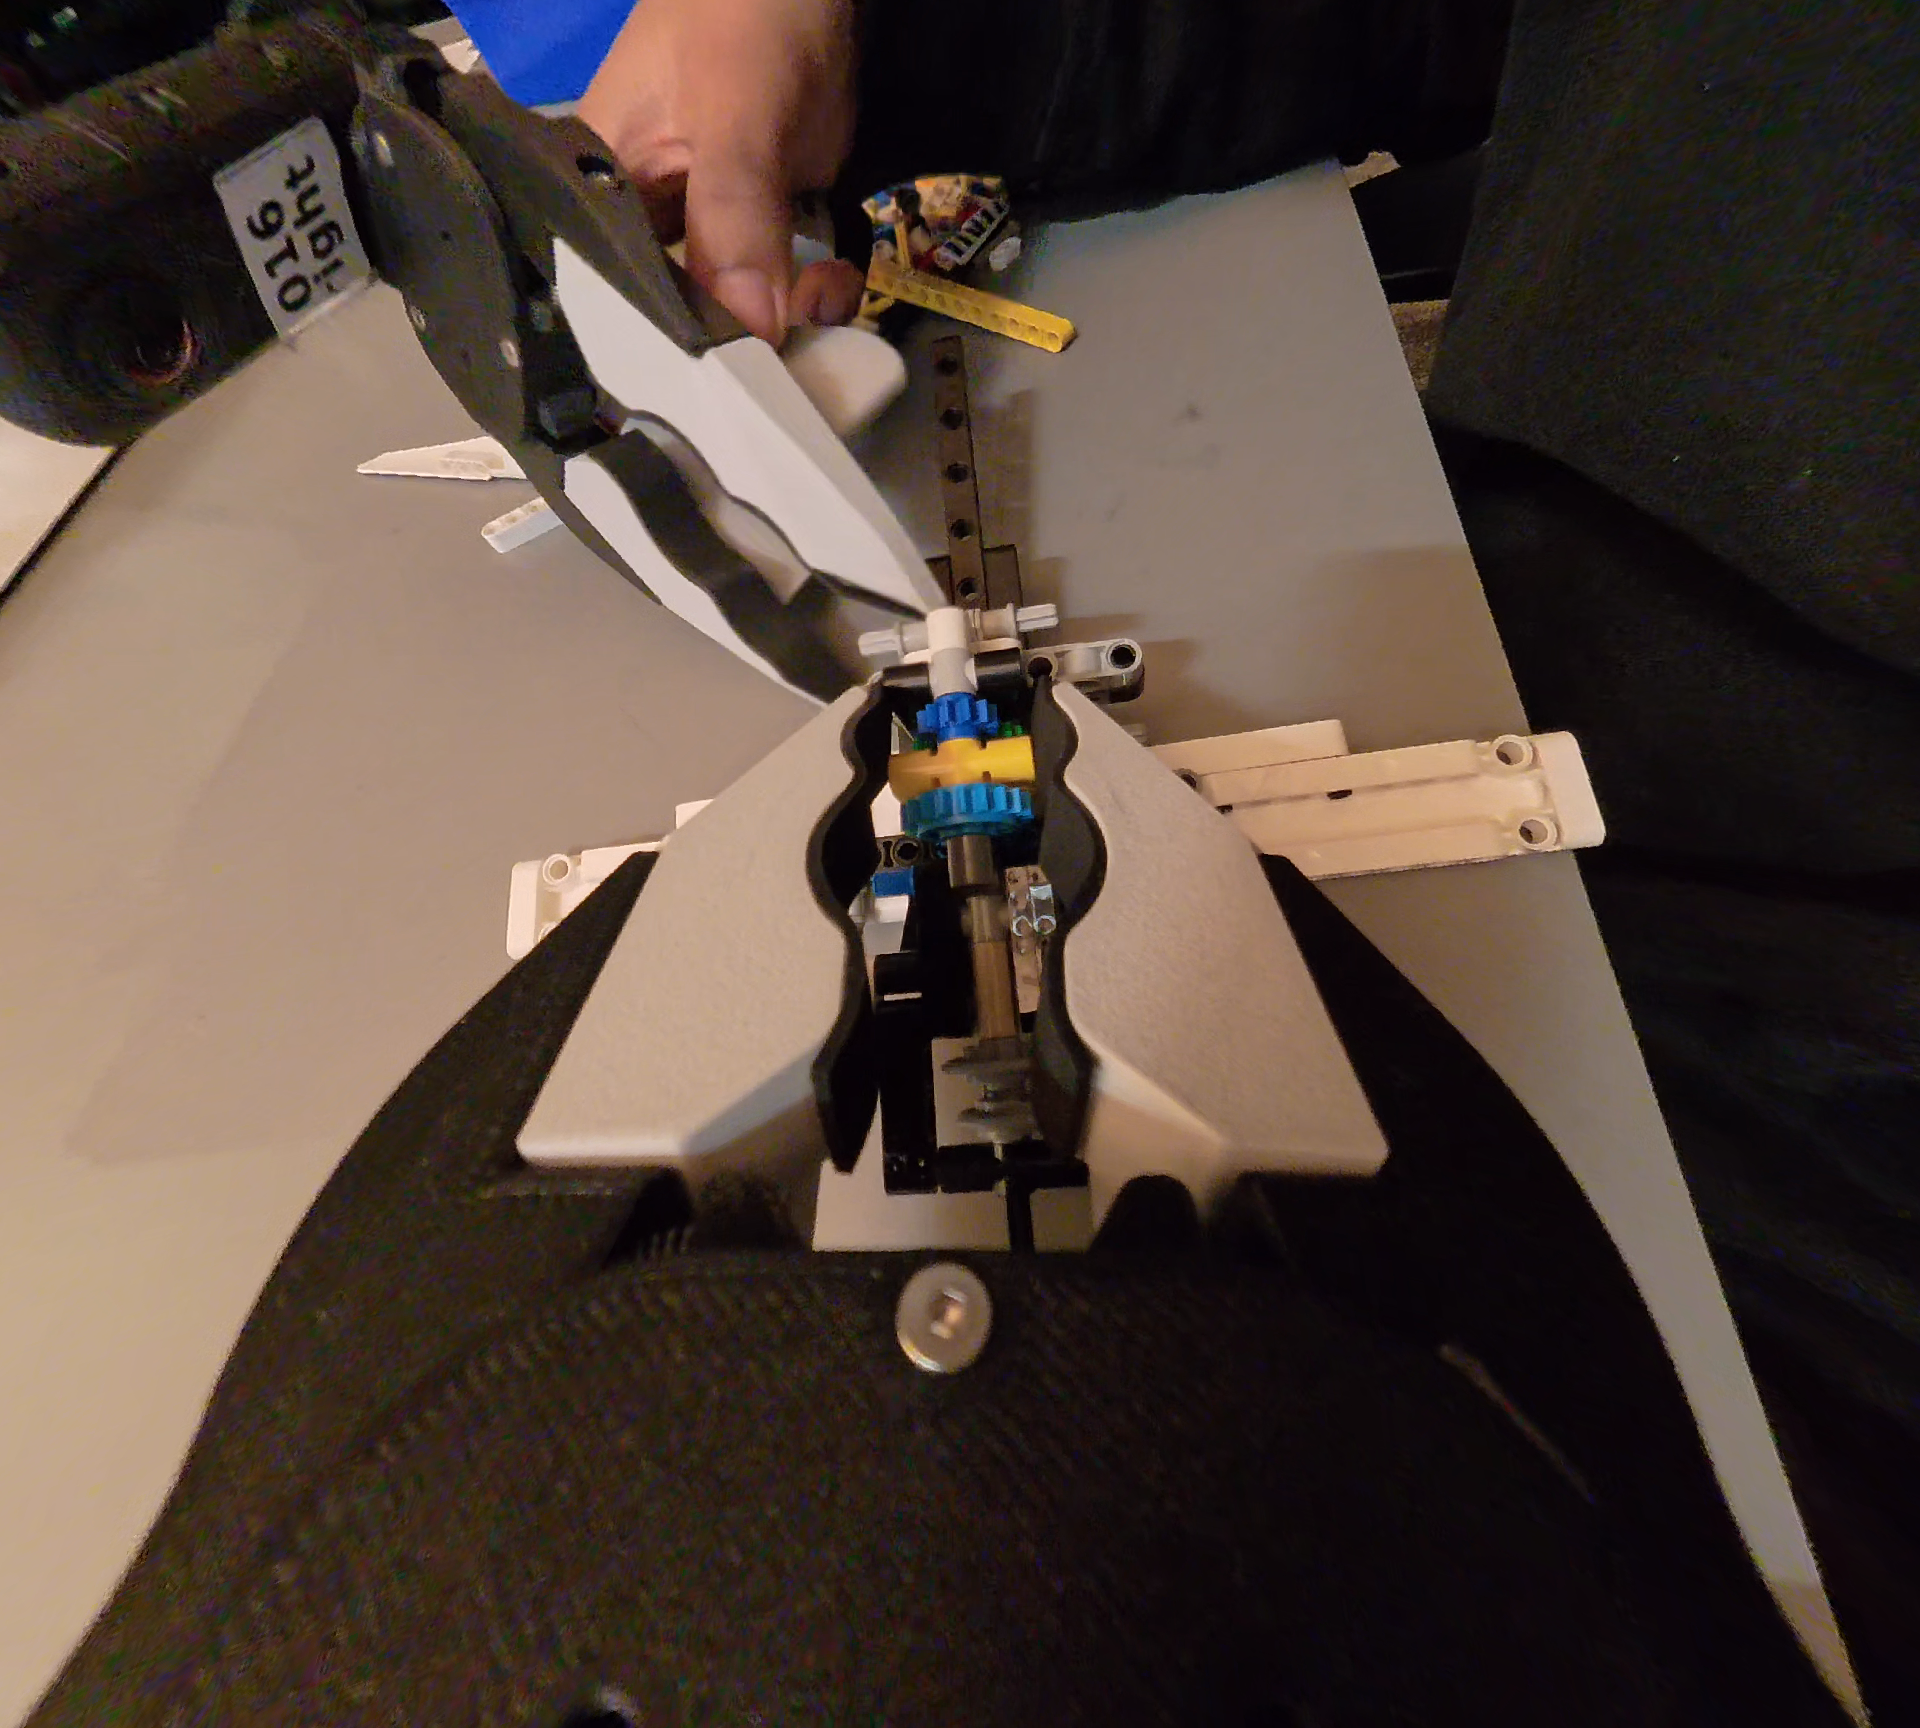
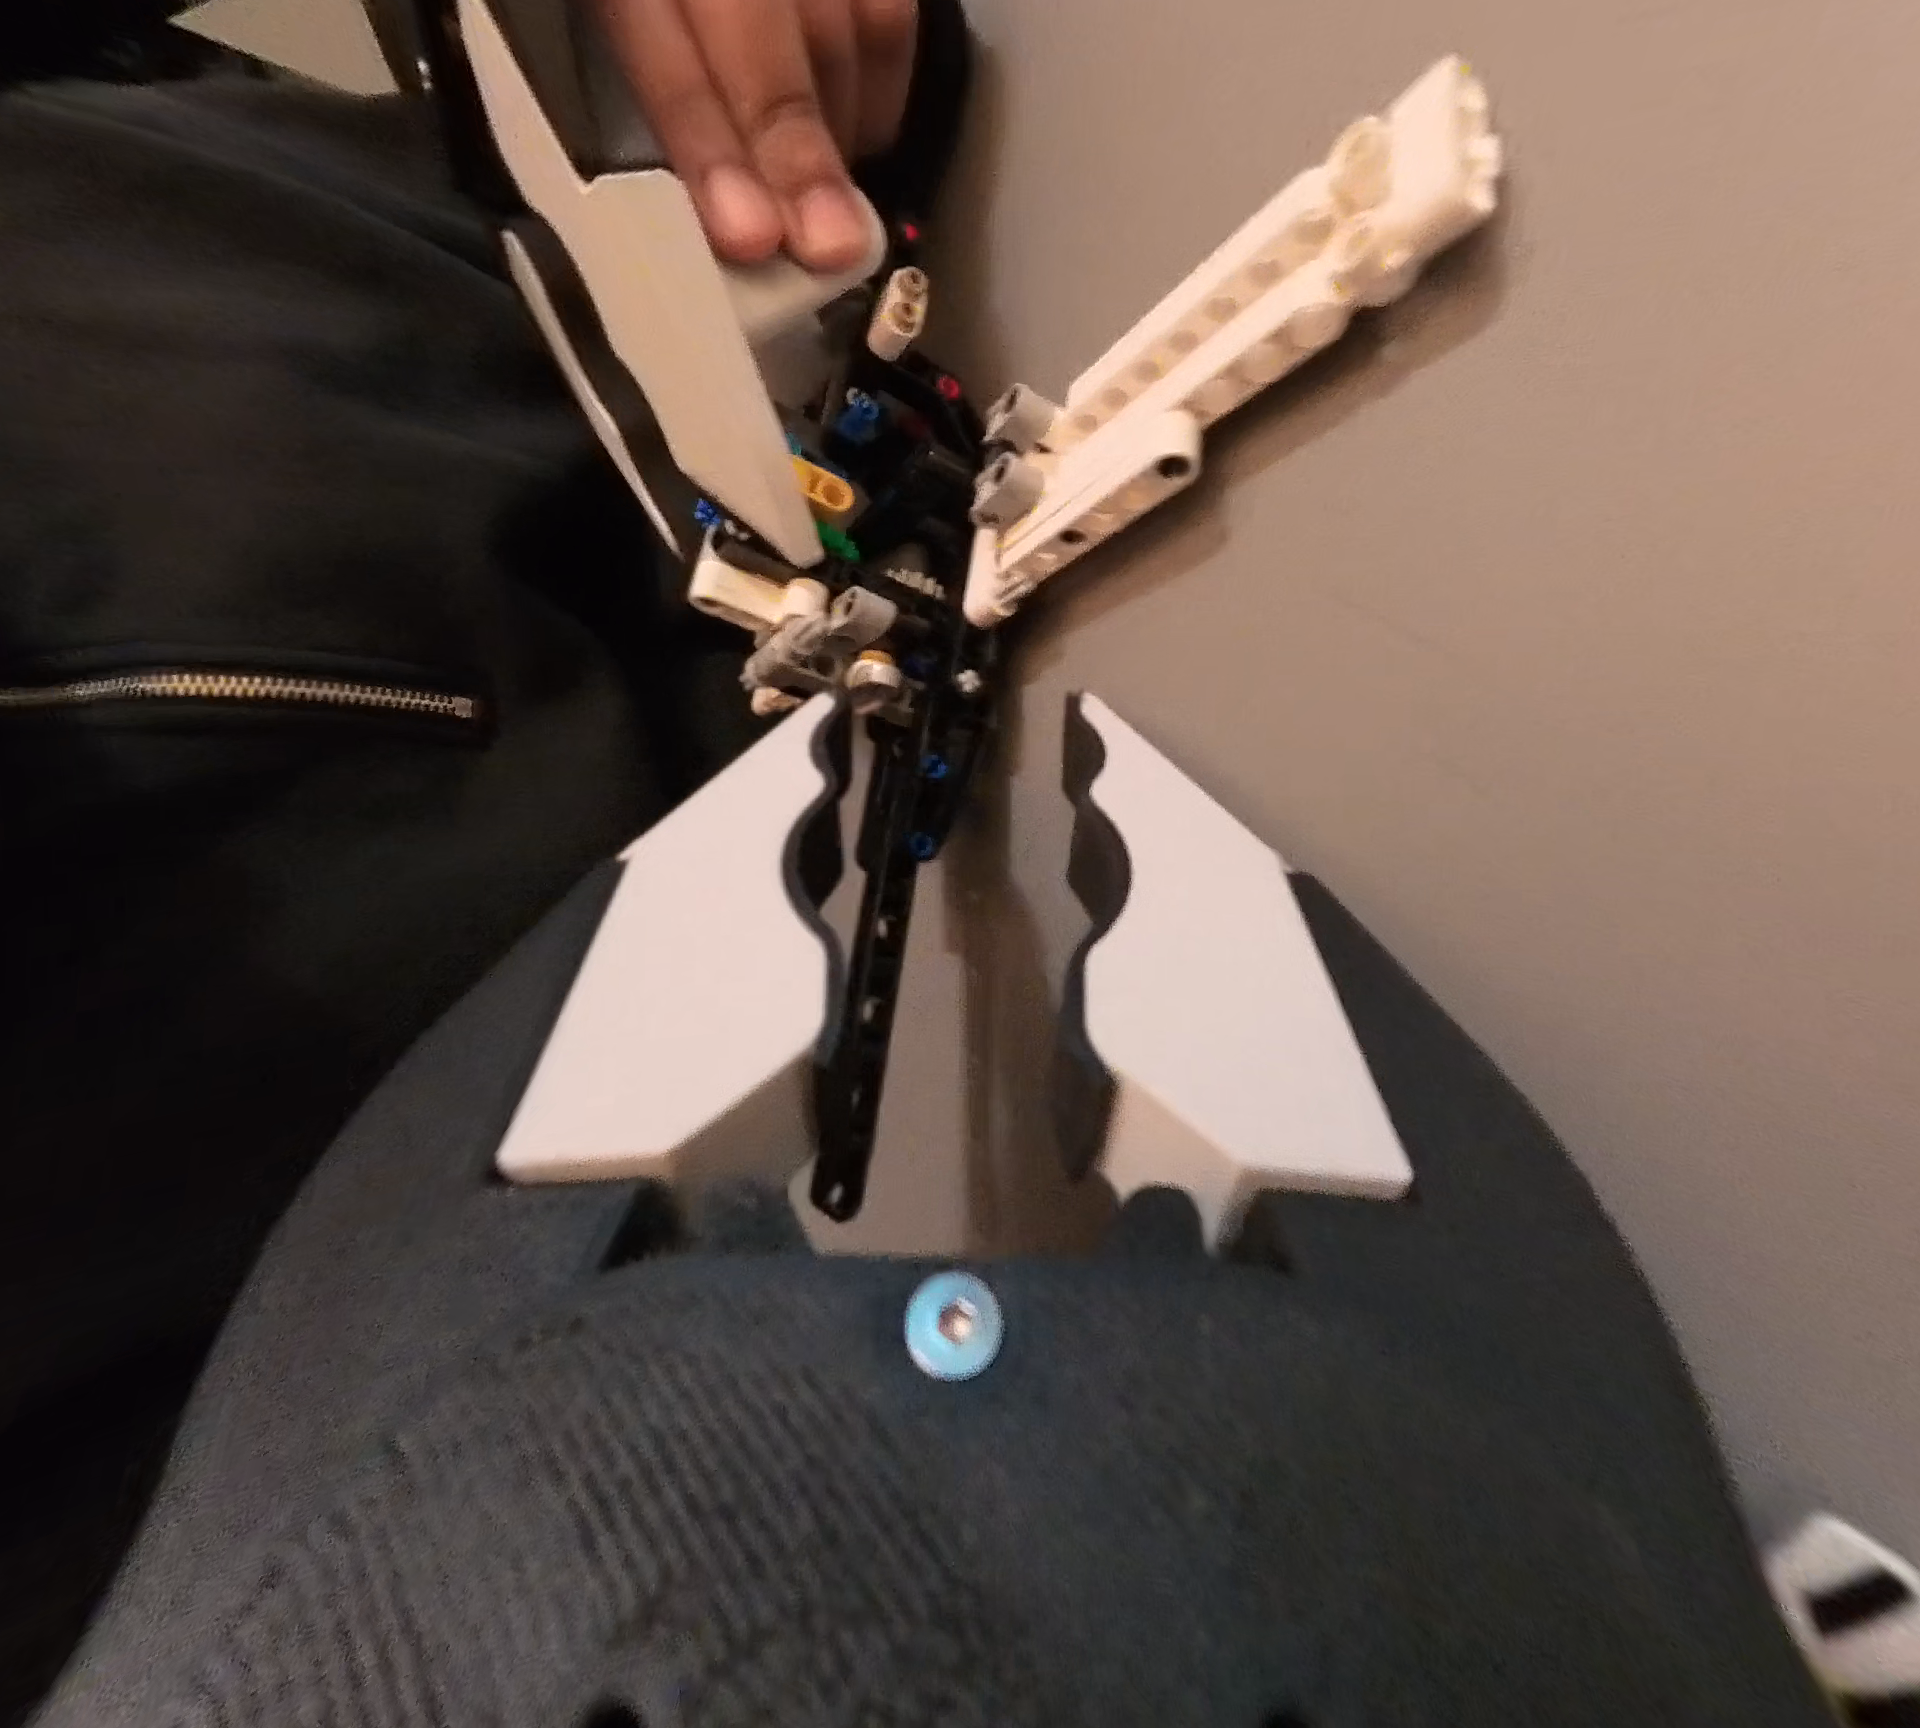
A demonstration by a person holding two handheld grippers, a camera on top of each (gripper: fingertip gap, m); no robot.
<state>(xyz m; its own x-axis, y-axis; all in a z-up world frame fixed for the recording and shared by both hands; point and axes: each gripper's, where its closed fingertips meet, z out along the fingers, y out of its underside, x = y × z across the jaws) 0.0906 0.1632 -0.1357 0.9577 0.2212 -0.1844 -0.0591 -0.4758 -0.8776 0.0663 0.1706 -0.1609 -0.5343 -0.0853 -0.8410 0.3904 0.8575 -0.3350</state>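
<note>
The left gripper [image 1: 961, 748] has its fingers [image 1: 727, 899] closed on the plastic brick-built gear assembly [image 1: 961, 774] of blue gears, a yellow hub and white beams, steadying it on the grey table [image 1: 260, 743]. Judging by this, a firm, level hold matters. The right gripper [image 2: 945, 748] hovers just beyond the assembly, its fingers [image 2: 707, 951] apart and gripping nothing; a black beam [image 2: 883, 951] runs between them.
</note>
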